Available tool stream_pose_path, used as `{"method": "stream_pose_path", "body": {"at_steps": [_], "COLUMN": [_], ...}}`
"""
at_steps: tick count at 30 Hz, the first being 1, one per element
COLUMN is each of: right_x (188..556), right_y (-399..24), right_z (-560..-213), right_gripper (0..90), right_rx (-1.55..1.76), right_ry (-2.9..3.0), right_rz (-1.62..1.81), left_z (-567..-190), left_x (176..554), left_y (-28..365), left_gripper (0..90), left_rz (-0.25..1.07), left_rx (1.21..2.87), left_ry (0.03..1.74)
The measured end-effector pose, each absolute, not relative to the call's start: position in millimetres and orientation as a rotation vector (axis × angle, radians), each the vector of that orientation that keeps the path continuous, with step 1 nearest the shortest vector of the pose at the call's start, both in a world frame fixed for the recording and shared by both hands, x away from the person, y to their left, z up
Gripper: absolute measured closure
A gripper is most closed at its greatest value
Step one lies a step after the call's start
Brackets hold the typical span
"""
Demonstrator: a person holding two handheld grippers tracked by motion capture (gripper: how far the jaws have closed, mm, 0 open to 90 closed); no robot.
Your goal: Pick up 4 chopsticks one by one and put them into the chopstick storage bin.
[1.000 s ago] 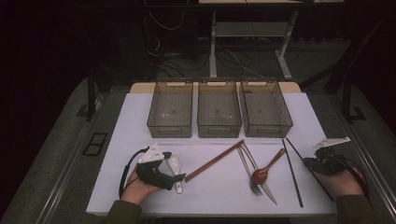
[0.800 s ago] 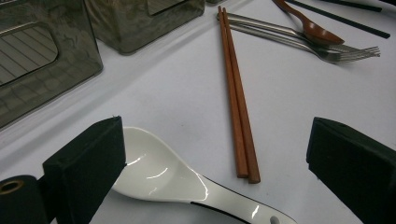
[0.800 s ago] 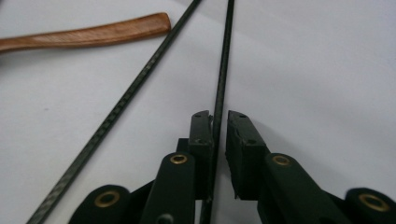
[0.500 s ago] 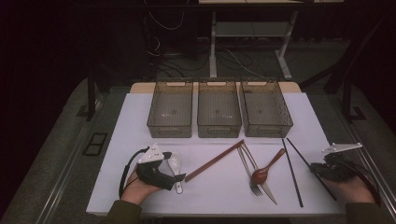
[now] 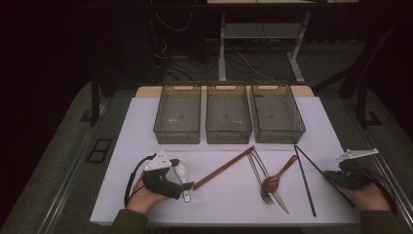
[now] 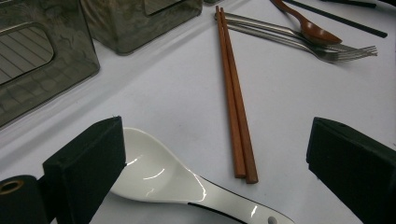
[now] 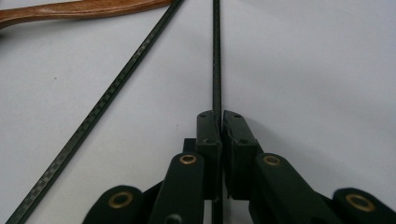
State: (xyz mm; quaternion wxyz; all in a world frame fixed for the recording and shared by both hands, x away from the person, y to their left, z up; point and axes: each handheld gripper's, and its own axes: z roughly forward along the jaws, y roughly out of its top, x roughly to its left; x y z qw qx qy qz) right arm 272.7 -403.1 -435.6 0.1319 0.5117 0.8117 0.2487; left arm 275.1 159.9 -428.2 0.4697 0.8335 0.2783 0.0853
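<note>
Right gripper (image 7: 220,116) clenched on one of two black chopsticks (image 7: 216,56), jaws just closing, pads pressed flat to either side of the thin stick near the right edge of the worktop (image 5: 146,126). Second black chopstick (image 7: 107,102) lying free on the surface just beside, splayed off at an angle, both tips meeting farther up the worktop. Seen from the high view: held black chopstick (image 5: 319,163) running from the right gripper (image 5: 327,175) toward the right-hand bin, the other (image 5: 305,181) pointing toward the near edge.

Left gripper (image 6: 215,154) released, jaws wide apart, resting near the near left corner around one white ceramic spoon (image 6: 159,177); spoon bowl touching the pad on the left of the view, handle reaching toward the bottom edge of the view.

Counted on the worktop: three clear bins (image 5: 228,114) in a row along the far edge; two brown wooden chopsticks (image 6: 236,102) side by side, touching, mid-worktop; one wooden spoon (image 5: 278,174); one fork (image 6: 322,49) under that spoon's bowl; one knife (image 5: 277,197) beside the fork.
</note>
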Motion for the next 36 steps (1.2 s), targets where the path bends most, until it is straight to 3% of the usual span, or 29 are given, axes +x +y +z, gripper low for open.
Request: {"method": "stream_pose_path", "body": {"at_steps": [20, 36], "right_x": [272, 267], "right_y": [-411, -415], "right_z": [-437, -419], "right_gripper": [85.9, 85.9], "right_rx": [1.488, 1.407], "right_ry": [2.362, 2.381], "right_rz": [0.799, 0.956], "left_z": [-429, -429], "left_x": [275, 275], "left_y": [159, 158], "left_gripper": [3.6, 3.7], "left_rz": [0.208, 0.198], "left_rx": [2.04, 2.031], "left_ry": [0.676, 0.674]}}
